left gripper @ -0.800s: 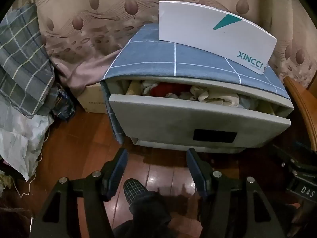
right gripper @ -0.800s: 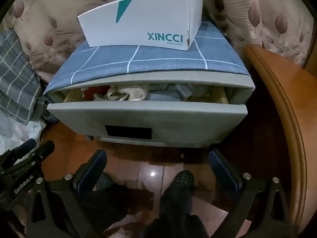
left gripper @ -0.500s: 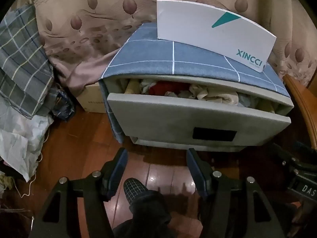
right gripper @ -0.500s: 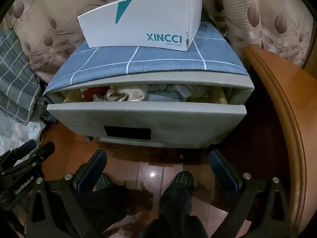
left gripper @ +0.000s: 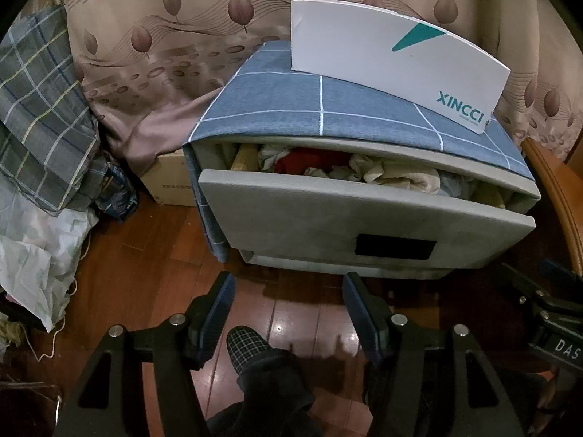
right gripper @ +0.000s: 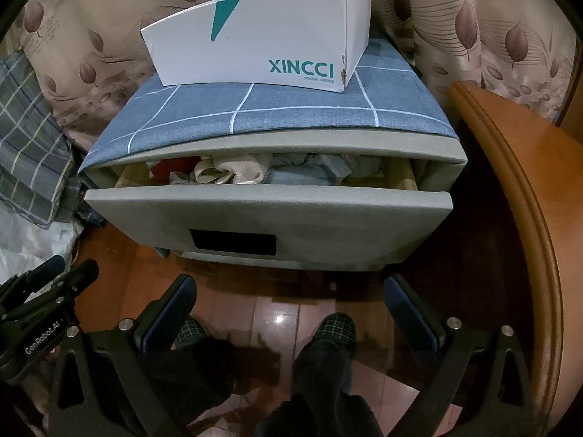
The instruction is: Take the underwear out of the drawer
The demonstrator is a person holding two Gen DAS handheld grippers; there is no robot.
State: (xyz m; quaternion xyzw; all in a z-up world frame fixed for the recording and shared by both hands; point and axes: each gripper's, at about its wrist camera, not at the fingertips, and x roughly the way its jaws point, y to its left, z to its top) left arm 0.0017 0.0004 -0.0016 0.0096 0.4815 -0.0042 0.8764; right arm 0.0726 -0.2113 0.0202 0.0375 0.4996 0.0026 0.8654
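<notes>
I've got both the left gripper (left gripper: 288,304) and right gripper (right gripper: 289,309) spread wide, empty, low before the drawer (right gripper: 269,215), underwear (right gripper: 233,171) heaped above its front panel, nearer the right gripper.

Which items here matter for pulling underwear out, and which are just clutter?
Job:
drawer, partly open
clothes in drawer
left gripper, open
right gripper, open

Clutter:
white XINCCI box
blue checked cloth
cardboard box
plaid fabric
</notes>
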